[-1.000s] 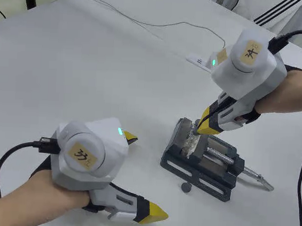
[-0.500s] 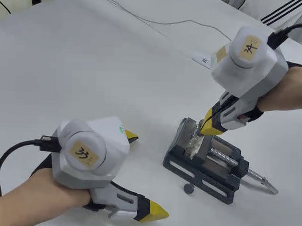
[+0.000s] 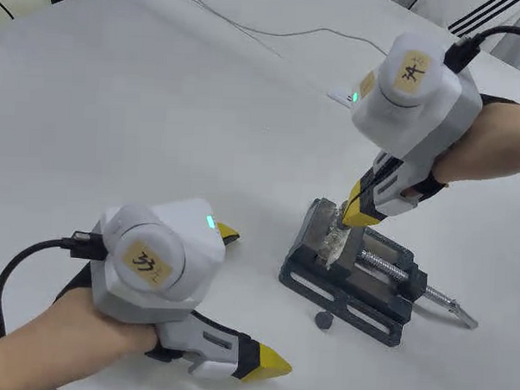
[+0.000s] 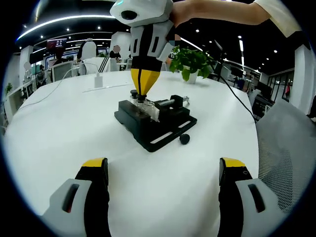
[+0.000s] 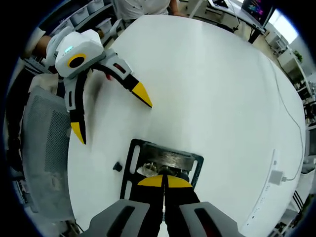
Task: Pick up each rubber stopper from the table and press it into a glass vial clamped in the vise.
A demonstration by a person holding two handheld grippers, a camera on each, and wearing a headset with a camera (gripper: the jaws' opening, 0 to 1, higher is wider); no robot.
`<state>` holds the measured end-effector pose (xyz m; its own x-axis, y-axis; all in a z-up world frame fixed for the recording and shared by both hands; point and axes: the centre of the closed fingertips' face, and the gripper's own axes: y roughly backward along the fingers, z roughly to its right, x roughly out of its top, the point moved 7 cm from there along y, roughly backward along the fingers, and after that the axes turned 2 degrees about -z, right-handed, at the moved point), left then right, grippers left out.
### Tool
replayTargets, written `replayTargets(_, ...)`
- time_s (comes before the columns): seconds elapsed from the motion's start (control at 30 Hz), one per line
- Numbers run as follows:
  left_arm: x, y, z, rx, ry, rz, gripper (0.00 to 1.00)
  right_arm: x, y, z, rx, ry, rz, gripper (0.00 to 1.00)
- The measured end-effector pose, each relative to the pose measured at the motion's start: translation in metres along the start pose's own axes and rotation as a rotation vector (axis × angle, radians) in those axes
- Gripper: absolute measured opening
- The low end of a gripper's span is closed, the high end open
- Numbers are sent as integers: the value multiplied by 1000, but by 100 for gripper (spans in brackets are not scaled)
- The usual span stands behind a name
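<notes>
1. One loose rubber stopper (image 3: 324,320), small, dark and round, lies on the white table (image 3: 160,113), just beside the near edge of the vise's base.
2. One dark vise (image 3: 351,277) stands on the table with its screw handle pointing away to my right. The glass vials (image 3: 331,246) are clamped between its jaws, but how many there are I cannot count.
3. Two grippers are in my hands. My right gripper (image 3: 350,218) points steeply down with its jaws closed together, the yellow tips at the top of the clamped glass. Whether a stopper sits under the tips is hidden.
4. My left gripper (image 3: 248,300) sits low over the table, apart from the vise, its jaws spread wide with nothing between them.
5. One white adapter (image 3: 342,99) with a thin cable lies farther back on the table.
</notes>
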<state>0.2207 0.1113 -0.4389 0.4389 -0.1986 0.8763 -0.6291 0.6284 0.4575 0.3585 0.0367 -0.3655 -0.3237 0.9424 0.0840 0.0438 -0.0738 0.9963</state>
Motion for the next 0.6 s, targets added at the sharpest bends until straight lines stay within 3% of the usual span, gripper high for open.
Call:
replayTargets(0.37,14,5,5,15,-27,0,92,-1,2,-3,-20,-33,23,0)
replayTargets(0.47,17,9,7,20,-42,-6,92,-2,3,-9,-35,-31,40,0)
replayTargets(0.5,19,10,8,24,-45,-7,92,-3,3,-10,-52,4,53,0)
replayTargets(0.6,23,15,10,34,-56,-4,93,-5,4,-9,-62,-26,85,0)
